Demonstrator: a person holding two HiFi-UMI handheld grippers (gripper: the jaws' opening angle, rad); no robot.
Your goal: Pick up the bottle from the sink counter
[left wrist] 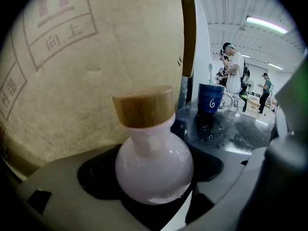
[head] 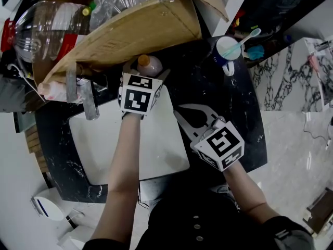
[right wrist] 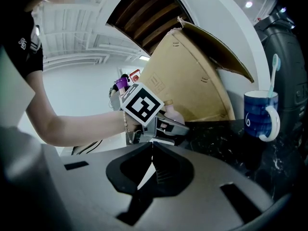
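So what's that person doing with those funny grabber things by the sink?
A person holds a hand-held gripper in each hand. The left hand-held gripper is closed around a pink bottle with a wooden cap, beside the cardboard box on the black counter. The right hand-held gripper is shut and empty, hovering over the counter.

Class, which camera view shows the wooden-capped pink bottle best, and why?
The left gripper view: the pink bottle sits large between the jaws, cap and round body clear. The head view shows only its top; the right gripper view, a sliver behind the left hand-held gripper.
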